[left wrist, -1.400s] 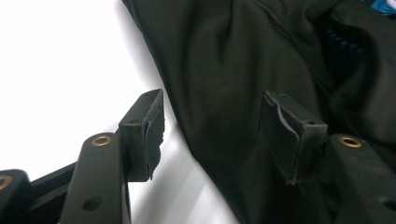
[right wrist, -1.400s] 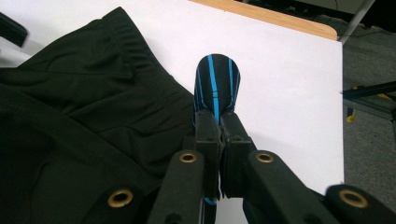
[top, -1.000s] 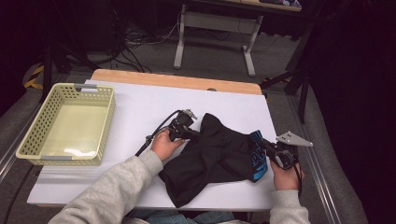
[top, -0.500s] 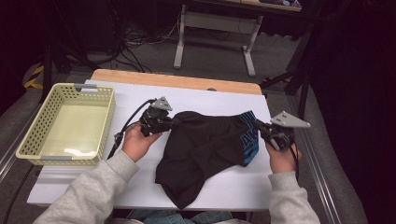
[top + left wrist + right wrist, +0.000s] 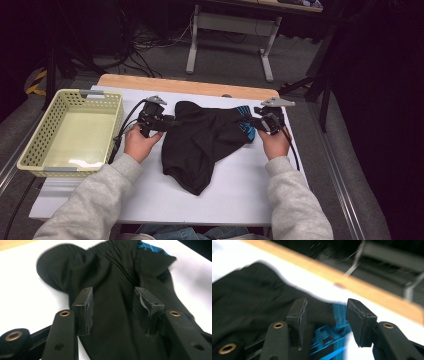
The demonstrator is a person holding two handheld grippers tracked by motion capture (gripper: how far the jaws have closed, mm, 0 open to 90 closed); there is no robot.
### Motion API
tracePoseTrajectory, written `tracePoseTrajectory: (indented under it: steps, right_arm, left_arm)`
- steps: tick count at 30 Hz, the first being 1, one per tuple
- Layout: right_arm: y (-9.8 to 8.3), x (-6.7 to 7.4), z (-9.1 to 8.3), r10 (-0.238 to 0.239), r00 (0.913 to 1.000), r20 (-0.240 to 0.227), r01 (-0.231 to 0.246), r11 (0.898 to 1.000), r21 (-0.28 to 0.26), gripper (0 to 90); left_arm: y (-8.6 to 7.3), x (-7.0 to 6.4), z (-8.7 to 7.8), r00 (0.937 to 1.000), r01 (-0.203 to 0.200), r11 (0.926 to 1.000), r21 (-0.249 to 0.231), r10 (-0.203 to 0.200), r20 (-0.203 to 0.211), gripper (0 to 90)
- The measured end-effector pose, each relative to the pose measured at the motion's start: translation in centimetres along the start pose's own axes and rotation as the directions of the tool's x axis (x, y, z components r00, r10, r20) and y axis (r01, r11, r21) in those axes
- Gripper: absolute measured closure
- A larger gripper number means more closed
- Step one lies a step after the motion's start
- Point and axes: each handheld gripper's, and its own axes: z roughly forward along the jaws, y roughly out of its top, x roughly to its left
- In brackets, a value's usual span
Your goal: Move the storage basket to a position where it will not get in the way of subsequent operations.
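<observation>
At the black shorts' (image 5: 200, 142) side edges, both claws (image 5: 168, 121) (image 5: 254, 123) have just spread, seemingly releasing.

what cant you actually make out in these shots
- Blue print on the black garment: blurred in the right gripper view, too small in the high view, cut by the top edge in the left gripper view.
- Garment's underside: hidden against the table.
- Basket: its near inner wall is hidden by its own rim, high view.
</observation>
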Motion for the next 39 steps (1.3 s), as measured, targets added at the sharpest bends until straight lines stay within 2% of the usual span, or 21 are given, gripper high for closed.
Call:
tracePoseTrajectory:
  steps: [2, 4, 6, 11, 12, 15, 16, 18, 20, 21, 23, 25, 26, 28, 31, 33, 36, 39]
  right_arm:
    - [-0.6, 0.4, 1.0, 0.011, 0.9998, -0.018, -0.01, 0.999, 0.051, 49.1]
    - [-1.2, 0.4, 2.1, 0.046, 0.9983, -0.037, -0.042, 0.994, 0.098, 47.5]
    - [-1.6, 0.4, 3.1, 0.061, 0.9968, -0.051, -0.054, 0.99, 0.127, 47.6]
    - [-2.1, 0.7, 5.1, 0.071, 0.9949, -0.072, -0.058, 0.984, 0.168, 45.0]
    - [-2.2, 0.8, 5.5, 0.076, 0.9942, -0.076, -0.062, 0.982, 0.178, 43.9]
    - [-2.6, 0.8, 6.7, 0.091, 0.9919, -0.088, -0.071, 0.974, 0.216, 43.5]
    - [-2.7, 0.9, 7.0, 0.097, 0.9912, -0.091, -0.074, 0.971, 0.229, 46.6]
    - [-3.0, 0.9, 7.5, 0.097, 0.9902, -0.1, -0.068, 0.964, 0.257, 59.1]
    - [-3.1, 1.1, 7.6, 0.088, 0.9903, -0.107, -0.055, 0.957, 0.284, 77.8]
    - [-3.1, 1.3, 7.3, 0.082, 0.9903, -0.112, -0.046, 0.956, 0.29, 84.6]
    - [-3.0, 1.4, 6.7, 0.069, 0.9898, -0.124, -0.032, 0.959, 0.281, 88.5]
    - [-2.8, 1.5, 5.5, 0.06, 0.9894, -0.132, -0.025, 0.966, 0.257, 89.2]
    - [-2.7, 1.4, 4.8, 0.054, 0.989, -0.138, -0.02, 0.971, 0.237, 89.3]
    - [-2.7, 1.5, 2.9, 0.055, 0.9867, -0.153, -0.023, 0.979, 0.201, 89.3]
    - [-3.1, 1.8, 0.4, 0.013, 0.9856, -0.168, 0.011, 0.99, 0.142, 89.3]
    - [-3.7, 2.2, -1.7, -0.026, 0.9868, -0.16, 0.042, 0.994, 0.1, 89.3]
    - [-5.2, 2.5, -4.7, -0.058, 0.9881, -0.142, 0.067, 0.996, 0.059, 89.4]
    - [-7.0, 2.3, -6.5, -0.058, 0.9911, -0.12, 0.066, 0.996, 0.062, 89.5]
  left_arm:
    - [-0.4, -0.6, -0.5, 0.9998, -0.017, 0.9998, -0.006, 0.017, 0.013, 50.8]
    - [-0.7, -1.2, -0.9, 0.9988, -0.046, 0.9989, -0.015, 0.046, 0.015, 50.9]
    - [-1.0, -1.7, -1.2, 0.9975, -0.067, 0.9976, -0.018, 0.067, 0.019, 50.8]
    - [-2.1, -2.6, -1.8, 0.9963, -0.08, 0.9964, -0.025, 0.081, 0.027, 50.5]
    - [-2.4, -2.8, -1.9, 0.9968, -0.074, 0.9968, -0.031, 0.075, 0.029, 50.5]
    - [-3.0, -3.2, -2.4, 0.9957, -0.087, 0.9958, -0.03, 0.087, 0.029, 50.6]
    - [-3.2, -3.2, -2.6, 0.9953, -0.091, 0.9954, -0.032, 0.091, 0.031, 50.5]
    - [-3.5, -3.4, -2.8, 0.9953, -0.088, 0.9956, -0.031, 0.089, 0.037, 50.4]
    - [-3.7, -3.5, -2.9, 0.9953, -0.09, 0.9956, -0.027, 0.091, 0.034, 50.3]
    - [-4.1, -3.5, -3.1, 0.9954, -0.088, 0.9959, -0.021, 0.089, 0.035, 50.3]
    - [-4.4, -3.5, -3.2, 0.9961, -0.075, 0.9969, -0.022, 0.076, 0.044, 50.3]
    - [-4.5, -3.6, -3.3, 0.9964, -0.071, 0.9973, -0.021, 0.072, 0.046, 50.3]
    - [-4.6, -3.6, -3.4, 0.9956, -0.082, 0.9965, -0.018, 0.082, 0.045, 50.2]
    - [-4.7, -3.8, -3.5, 0.9953, -0.081, 0.9965, -0.021, 0.082, 0.052, 49.9]
    - [-4.8, -4.0, -3.7, 0.9947, -0.085, 0.9961, -0.025, 0.086, 0.056, 49.7]
    - [-4.9, -4.1, -3.8, 0.9938, -0.091, 0.9957, -0.02, 0.092, 0.063, 49.5]
    - [-5.1, -4.2, -3.7, 0.9933, -0.093, 0.9956, -0.016, 0.093, 0.068, 49.0]
    - [-5.3, -4.1, -3.4, 0.9935, -0.087, 0.9962, -0.006, 0.087, 0.072, 48.6]
